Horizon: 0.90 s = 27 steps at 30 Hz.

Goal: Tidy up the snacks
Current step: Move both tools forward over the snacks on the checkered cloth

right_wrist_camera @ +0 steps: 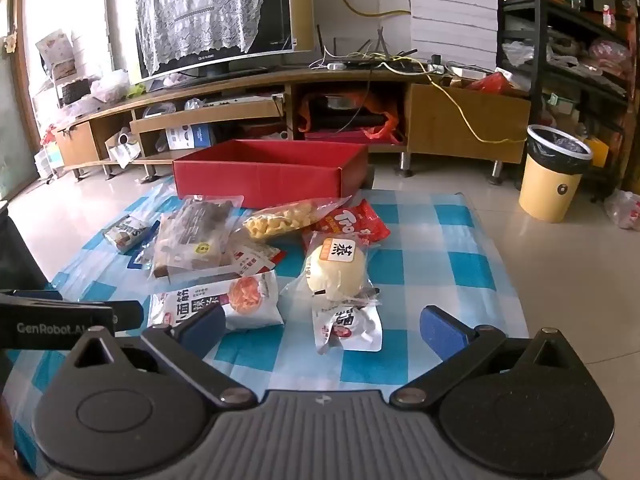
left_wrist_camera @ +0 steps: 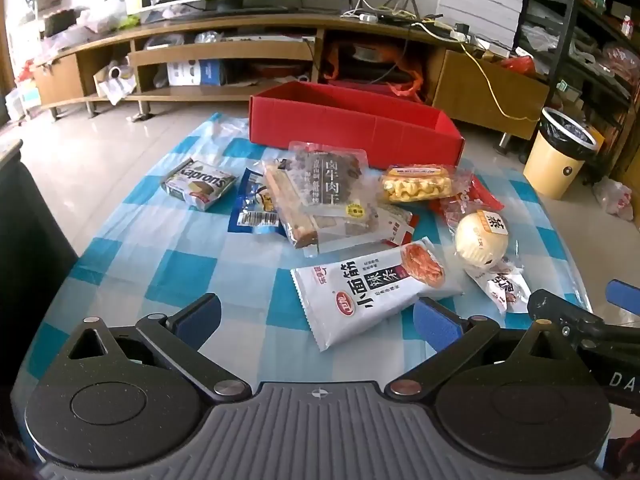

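Pale glossy tile floor [right_wrist_camera: 460,184] ahead of me, daylight from the left. Long low wooden TV stand [right_wrist_camera: 460,116] along the white wall, lace-draped TV [right_wrist_camera: 212,20] on top. Dark shelving [right_wrist_camera: 560,40] right, yellow bin [right_wrist_camera: 550,184] beside it.

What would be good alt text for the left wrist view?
The open left gripper hovers over a white spicy-strip packet on a blue checked tablecloth. Behind it lie more snacks, including a Kaprons wafer box, before an empty red box.
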### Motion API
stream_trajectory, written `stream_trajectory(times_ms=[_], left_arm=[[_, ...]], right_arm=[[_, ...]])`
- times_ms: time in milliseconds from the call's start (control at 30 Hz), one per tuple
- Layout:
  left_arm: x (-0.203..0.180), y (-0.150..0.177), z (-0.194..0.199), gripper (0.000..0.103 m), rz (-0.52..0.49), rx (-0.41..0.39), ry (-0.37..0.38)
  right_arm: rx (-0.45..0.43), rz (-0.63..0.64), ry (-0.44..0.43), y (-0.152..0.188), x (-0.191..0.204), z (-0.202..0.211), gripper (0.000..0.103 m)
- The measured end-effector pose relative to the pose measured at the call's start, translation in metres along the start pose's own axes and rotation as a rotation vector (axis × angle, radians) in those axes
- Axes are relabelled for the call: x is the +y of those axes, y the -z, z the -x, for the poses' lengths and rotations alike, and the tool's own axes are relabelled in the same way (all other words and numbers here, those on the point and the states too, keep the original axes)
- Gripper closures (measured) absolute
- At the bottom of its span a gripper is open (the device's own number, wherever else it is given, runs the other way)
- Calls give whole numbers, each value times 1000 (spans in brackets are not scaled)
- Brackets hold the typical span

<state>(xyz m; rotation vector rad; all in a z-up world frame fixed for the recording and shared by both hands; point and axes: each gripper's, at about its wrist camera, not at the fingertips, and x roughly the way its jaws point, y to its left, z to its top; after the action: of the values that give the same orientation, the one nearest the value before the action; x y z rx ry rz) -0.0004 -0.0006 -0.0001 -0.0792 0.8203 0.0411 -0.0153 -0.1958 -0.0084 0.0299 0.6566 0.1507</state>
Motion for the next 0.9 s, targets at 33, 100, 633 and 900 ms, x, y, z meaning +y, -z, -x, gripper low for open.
stream_trajectory(times_ms=[33,100,633,900], left_arm=[[0,0,0,0,-7,-1,-2],[-1,1,1,0,-18,-4,-5],[-5,6,-10,0,-30,51,-74],[-9,9,-14,0,-62,63,-107]], right_arm=[[0,-2,-1,0,0,0,1],[-1,-3,0,0,0,0,1],[21,7,22,2,1,-5,1],[45,22,28,4,4,-10,1]])
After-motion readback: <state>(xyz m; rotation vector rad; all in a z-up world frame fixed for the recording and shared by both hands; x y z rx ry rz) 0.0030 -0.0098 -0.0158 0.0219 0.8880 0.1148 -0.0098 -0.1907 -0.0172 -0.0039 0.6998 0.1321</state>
